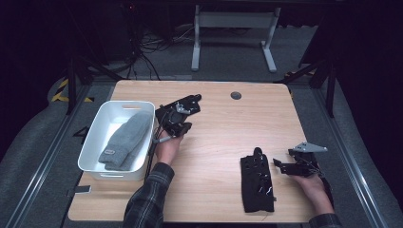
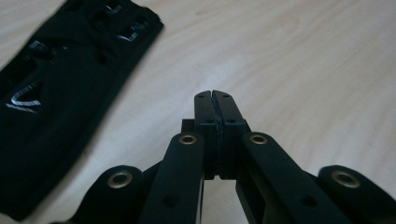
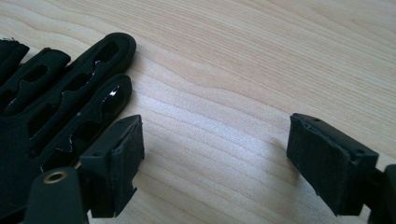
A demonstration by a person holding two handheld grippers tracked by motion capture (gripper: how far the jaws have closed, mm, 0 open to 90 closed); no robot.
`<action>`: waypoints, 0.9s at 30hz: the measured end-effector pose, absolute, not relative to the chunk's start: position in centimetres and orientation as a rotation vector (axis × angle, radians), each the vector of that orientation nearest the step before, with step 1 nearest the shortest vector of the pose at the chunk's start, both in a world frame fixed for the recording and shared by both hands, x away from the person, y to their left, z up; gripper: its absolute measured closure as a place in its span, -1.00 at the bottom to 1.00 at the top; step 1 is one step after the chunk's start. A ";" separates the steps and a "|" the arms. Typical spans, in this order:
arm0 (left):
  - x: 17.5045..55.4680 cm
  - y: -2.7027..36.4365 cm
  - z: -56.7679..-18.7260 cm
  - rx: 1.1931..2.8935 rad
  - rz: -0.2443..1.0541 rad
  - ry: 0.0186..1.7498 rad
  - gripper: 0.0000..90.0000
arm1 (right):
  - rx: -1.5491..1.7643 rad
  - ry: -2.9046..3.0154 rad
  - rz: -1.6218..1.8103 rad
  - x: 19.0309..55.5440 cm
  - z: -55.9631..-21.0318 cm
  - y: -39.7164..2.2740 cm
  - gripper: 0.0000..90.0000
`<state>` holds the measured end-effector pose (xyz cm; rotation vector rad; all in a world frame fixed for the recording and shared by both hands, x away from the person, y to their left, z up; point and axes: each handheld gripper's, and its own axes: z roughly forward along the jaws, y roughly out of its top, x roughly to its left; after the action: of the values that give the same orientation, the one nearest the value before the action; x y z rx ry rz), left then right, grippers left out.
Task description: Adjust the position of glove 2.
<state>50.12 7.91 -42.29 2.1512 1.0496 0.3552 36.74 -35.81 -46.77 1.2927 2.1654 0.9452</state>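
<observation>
A black glove (image 1: 256,183) with cut-out holes lies flat on the wooden table (image 1: 218,133), near its front right. My right gripper (image 1: 281,164) rests just to the right of it, with its jaws open and empty. In the right gripper view (image 3: 215,140) the glove's fingers (image 3: 51,102) lie beside the left jaw, and bare wood shows between the jaws. My left gripper (image 1: 192,101) is held above the table beside the white bin, its jaws shut on nothing (image 2: 215,100). The black glove (image 2: 60,93) shows to their left. A grey knitted mitten (image 1: 126,140) lies in the bin.
The white plastic bin (image 1: 95,137) stands at the table's left edge. A dark round grommet (image 1: 235,95) sits in the tabletop at the back. Beyond the table are a white desk frame (image 1: 233,28) and cables on the floor.
</observation>
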 end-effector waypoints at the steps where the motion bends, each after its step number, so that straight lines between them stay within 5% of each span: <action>1: 50.7 7.8 -42.2 2.141 0.359 1.061 1.00 | 1.293 2.165 0.945 36.7 -46.8 -35.8 -0.57; 13: 55.9 8.6 -43.4 2.114 0.406 1.183 1.00 | 1.292 2.168 0.947 36.8 -46.8 -35.8 -0.58; 27: 56.2 8.9 -45.6 2.139 0.395 1.223 1.00 | 1.291 2.171 0.948 36.8 -46.8 -35.8 -0.58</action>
<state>56.19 8.92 -45.60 2.1390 1.2228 0.3954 36.79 -35.82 -46.77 1.2908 2.1708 0.9476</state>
